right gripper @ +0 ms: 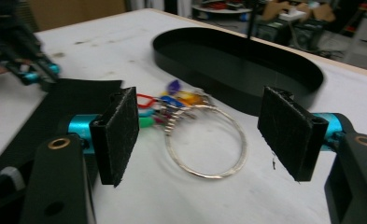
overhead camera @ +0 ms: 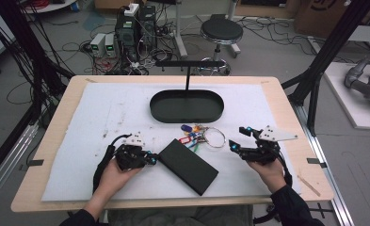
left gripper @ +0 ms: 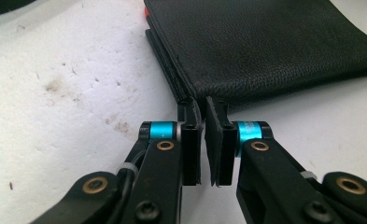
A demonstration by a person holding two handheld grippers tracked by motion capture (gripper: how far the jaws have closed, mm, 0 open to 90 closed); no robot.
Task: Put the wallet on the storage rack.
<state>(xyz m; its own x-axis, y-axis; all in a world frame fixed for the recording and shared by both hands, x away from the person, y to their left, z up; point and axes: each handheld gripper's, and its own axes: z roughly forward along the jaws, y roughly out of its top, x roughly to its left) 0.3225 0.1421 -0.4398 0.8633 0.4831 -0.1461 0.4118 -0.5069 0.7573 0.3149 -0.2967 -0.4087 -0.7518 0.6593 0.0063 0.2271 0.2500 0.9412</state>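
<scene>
1. Wallet (overhead camera: 188, 165): flat black grained-leather fold, lying just below worktop (overhead camera: 79, 89) centre, long axis running from 10 to 4 o'clock. Judged light, soft and floppy, so it will likely sag or fall open if you lift it by one corner.
2. Left gripper (overhead camera: 150, 158) sits at the wallet's 10 o'clock corner. In the left gripper view its fingers (left gripper: 191, 154) are nearly pressed together, a thin slit between them, tips at the wallet's (left gripper: 265, 46) layered corner edge. Cannot tell if a layer is actually pinched or if the tips merely butt the edge.
3. Grip advice: take the folded spine or a full-thickness corner, not a single flap. Grained surface should give the pads decent friction.
4. Right gripper (overhead camera: 237, 137) hangs at 3 o'clock of the key ring (overhead camera: 214, 137), fingers (right gripper: 120, 133) spread wide, holding nothing. In the right gripper view the ring (right gripper: 209, 144) lies flat between the pads, untouched.
5. Key ring: thin stiff wire, slippery, with coloured tags (overhead camera: 190, 134) bunched at its 9 o'clock. Judged light but awkward; it lies flat, so pinch across the wire or take the tag cluster.
6. Room: black oval tray (overhead camera: 186, 107) with upright stand at 12 o'clock, near the keys. Tags lie just beside the wallet's upper corner, so dragging either could snag the other. Open white mat at 9 and 6 o'clock; worktop edge near at 6.
</scene>
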